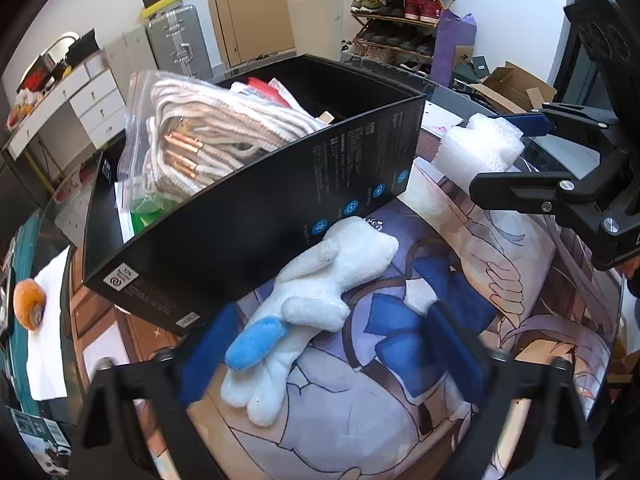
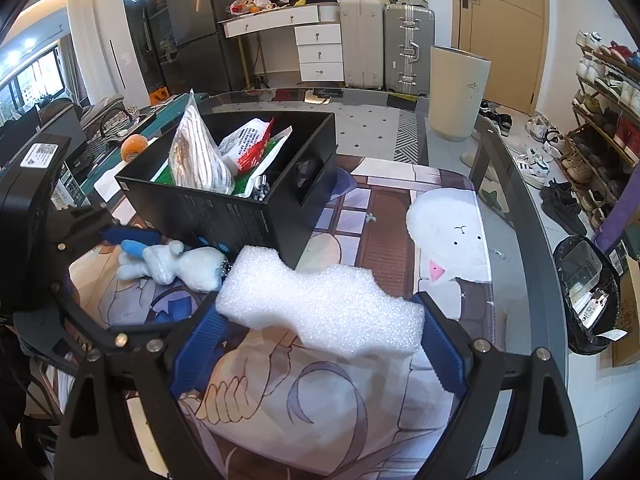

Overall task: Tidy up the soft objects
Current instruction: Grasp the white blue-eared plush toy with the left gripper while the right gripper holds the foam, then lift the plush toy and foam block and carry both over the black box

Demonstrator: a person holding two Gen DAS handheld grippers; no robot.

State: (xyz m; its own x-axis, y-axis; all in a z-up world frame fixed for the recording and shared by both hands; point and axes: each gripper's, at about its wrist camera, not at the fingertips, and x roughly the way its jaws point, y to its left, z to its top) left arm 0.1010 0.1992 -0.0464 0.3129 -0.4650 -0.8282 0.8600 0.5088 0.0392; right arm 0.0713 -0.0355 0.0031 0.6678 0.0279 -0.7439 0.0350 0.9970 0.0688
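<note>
Pointing lengthwise toward the black box (image 1: 256,216), plush toy (image 1: 304,304) between left tool (image 1: 328,356) pads.

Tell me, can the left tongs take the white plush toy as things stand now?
Probably yes. The left tongs are open with the plush toy lying between the fingers on the mat, nothing over it. The black box stands close behind.

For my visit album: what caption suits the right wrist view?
Right gripper grips a white foam block above the illustrated mat, near a black box.
</note>
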